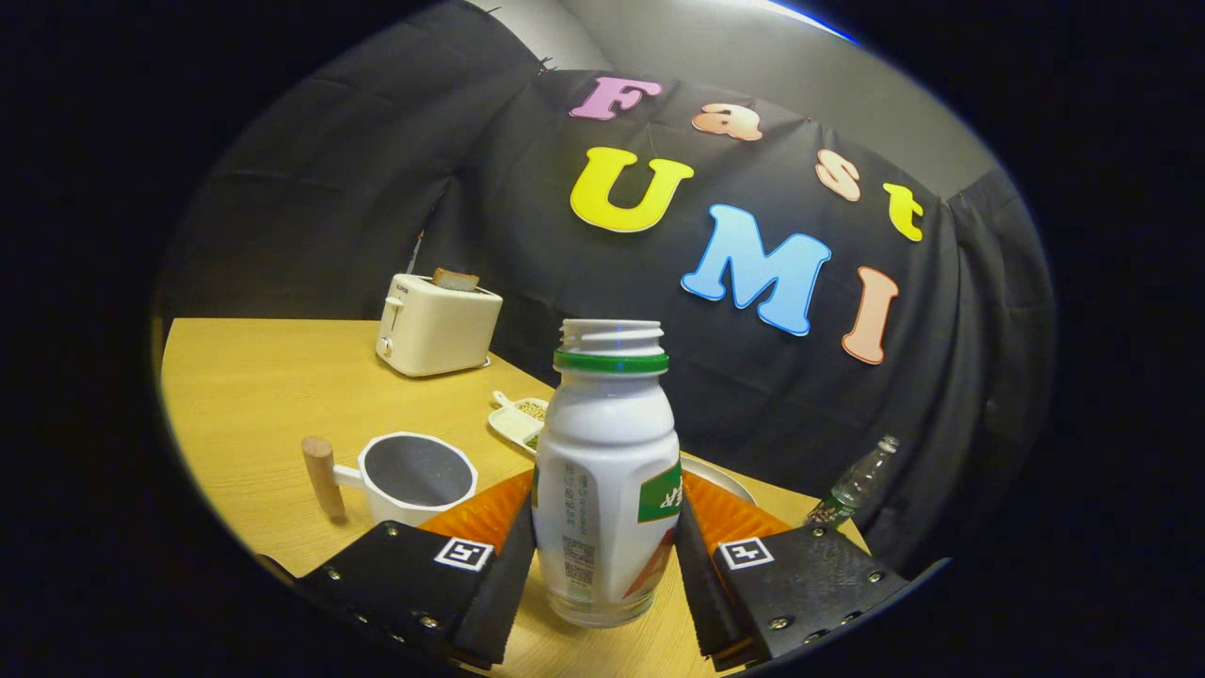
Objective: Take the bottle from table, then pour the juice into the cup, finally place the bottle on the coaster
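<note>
Bottle (607, 490): white, uncapped, upright, its base at or just above the worktop (254, 395); you cannot tell from this view whether it has lifted clear.
Tool (602, 556): your two fingers stand either side of the bottle's lower body and press against its walls, so you have it in a closed hold at about bottle width.
Cup (414, 476): white mug with a wooden handle, just left of the bottle and a little beyond your left finger; its inside looks dark and dry, with no juice visible.
Coaster: not identified with any certainty; a pale round rim (720, 476) peeps out right behind the bottle, and you could take it for a coaster or a plate.
Other stock: a toaster (435, 325) with a slice in it, far beyond the bottle to the left; a small dish of seeds (520, 419) just behind the bottle's left shoulder; a clear glass bottle (852, 485) lying tilted to the right of the bottle.
Progress: you appear to be at the first step, the grasp made; the pour and the set-down on the coaster are both left.
Pose: your hand holds the tool low and roughly level, fingers running forward along the worktop, the whole view rolled slightly.
Next need: lift, carry left to the cup, tip the open neck over it.
</note>
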`<state>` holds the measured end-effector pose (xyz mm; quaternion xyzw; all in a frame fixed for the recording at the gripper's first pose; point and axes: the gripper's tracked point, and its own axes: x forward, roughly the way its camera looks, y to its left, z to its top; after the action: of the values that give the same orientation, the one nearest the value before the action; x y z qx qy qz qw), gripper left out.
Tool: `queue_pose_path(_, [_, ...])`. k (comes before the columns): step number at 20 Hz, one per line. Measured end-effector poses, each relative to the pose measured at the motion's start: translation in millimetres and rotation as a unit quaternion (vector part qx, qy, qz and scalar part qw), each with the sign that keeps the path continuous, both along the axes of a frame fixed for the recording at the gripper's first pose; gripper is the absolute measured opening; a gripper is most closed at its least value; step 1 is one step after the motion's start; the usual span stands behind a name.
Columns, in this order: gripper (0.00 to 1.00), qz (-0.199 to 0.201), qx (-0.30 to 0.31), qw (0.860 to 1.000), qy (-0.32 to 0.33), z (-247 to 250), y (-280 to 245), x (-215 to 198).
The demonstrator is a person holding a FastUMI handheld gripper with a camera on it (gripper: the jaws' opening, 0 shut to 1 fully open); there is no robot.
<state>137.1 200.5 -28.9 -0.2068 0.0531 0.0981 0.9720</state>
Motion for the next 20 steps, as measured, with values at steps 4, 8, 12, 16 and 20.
queue_pose_path(4, [0.73,-0.001,0.017,1.0,-0.016,3,-2,3])
queue_pose_path(8, [0.72,-0.004,0.037,0.999,-0.03,3,-5,11])
queue_pose_path(12, [0.73,-0.012,0.077,0.996,-0.034,0,-10,29])
queue_pose_path(16, [0.72,-0.024,0.098,0.995,-0.021,-12,-14,45])
queue_pose_path(20, [0.73,-0.029,0.115,0.993,-0.007,-26,-19,60])
